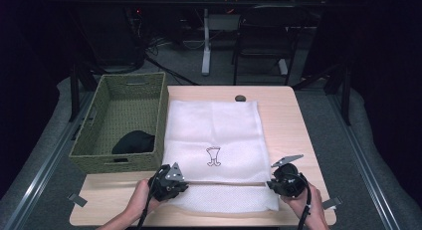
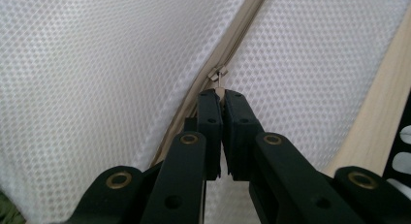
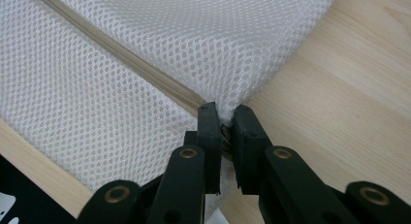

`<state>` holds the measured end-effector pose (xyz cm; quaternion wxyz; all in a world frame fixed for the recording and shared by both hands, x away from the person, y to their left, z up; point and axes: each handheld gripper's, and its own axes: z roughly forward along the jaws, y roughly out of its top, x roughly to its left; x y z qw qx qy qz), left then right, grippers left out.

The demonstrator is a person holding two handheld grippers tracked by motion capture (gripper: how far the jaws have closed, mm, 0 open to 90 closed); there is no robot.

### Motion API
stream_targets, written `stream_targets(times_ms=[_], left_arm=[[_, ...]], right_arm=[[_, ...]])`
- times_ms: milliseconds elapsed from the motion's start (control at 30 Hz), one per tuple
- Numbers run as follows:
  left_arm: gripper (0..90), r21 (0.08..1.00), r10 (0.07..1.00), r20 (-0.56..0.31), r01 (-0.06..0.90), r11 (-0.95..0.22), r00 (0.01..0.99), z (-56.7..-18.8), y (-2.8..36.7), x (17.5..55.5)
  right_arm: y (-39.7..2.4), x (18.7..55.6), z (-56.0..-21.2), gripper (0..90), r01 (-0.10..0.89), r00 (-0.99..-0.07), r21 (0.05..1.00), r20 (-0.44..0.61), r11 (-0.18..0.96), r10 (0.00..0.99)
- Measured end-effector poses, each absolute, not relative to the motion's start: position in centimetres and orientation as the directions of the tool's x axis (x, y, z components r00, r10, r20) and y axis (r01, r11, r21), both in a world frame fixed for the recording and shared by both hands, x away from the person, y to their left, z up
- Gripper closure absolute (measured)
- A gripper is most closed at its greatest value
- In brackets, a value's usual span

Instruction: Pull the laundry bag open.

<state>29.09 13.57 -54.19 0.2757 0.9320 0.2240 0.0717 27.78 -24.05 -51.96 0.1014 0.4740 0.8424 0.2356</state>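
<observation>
While the left hand-held gripper (image 1: 171, 182) rests at the near left edge of a white mesh bag (image 1: 215, 140), its two black jaws are pressed together on the small metal zip pull (image 2: 219, 81) of the bag's beige zip (image 2: 232, 44). Seen from the left gripper view, the pull stands just beyond the jaw tips, and the zip band runs away from them between two fields of white mesh. At the bag's near right corner, the right hand-held gripper (image 1: 283, 182) has its jaws clamped on the mesh; the right gripper view shows fabric pinched between the tips, just where the zip (image 3: 126, 61) ends, with bare light wood to the right. Each gripper is held in a person's hand coming in from the bottom of the high view, and each carries a grey three-cornered plate on top. The bag lies flat in the middle of the worktop (image 1: 293, 120), its zip running across the near side from one gripper to the other, and a small dark outline drawing (image 1: 213, 156) is printed on it above the zip. Just left of the bag, touching its edge, sits a green woven basket (image 1: 99, 110) with a black cloth (image 1: 133, 142) bundled in its near corner. A small dark object (image 1: 240, 97) lies on the worktop beyond the bag's far edge.
</observation>
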Motion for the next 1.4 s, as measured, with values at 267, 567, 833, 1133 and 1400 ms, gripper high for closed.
stream_targets(times_ms=[267, 567, 833, 1133, 1400], left_arm=[[86.8, 0.541, 0.492, -0.003, 0.415, -0.732, 0.871, -54.2, 15.3, 29.0], [86.8, 0.529, 0.515, -0.012, 0.442, -0.724, 0.857, -54.4, 16.7, 28.7], [86.8, 0.522, 0.566, -0.012, 0.488, -0.699, 0.824, -54.2, 19.1, 28.7], [86.8, 0.499, 0.600, -0.017, 0.527, -0.688, 0.800, -54.1, 20.6, 28.3], [86.9, 0.491, 0.624, -0.024, 0.553, -0.673, 0.781, -54.0, 21.5, 28.6]], right_arm=[[-24.0, 27.8, -52.0, 83.5, 0.752, -0.529, 0.486, 0.044, 0.445, 0.847], [-24.0, 27.7, -52.0, 83.3, 0.738, -0.544, 0.493, 0.028, 0.462, 0.839], [-24.3, 27.7, -51.9, 83.4, 0.737, -0.542, 0.497, 0.027, 0.459, 0.840], [-24.2, 27.7, -52.0, 83.6, 0.739, -0.543, 0.495, 0.035, 0.457, 0.839], [-23.9, 27.6, -52.2, 83.7, 0.737, -0.547, 0.480, 0.009, 0.476, 0.837]])
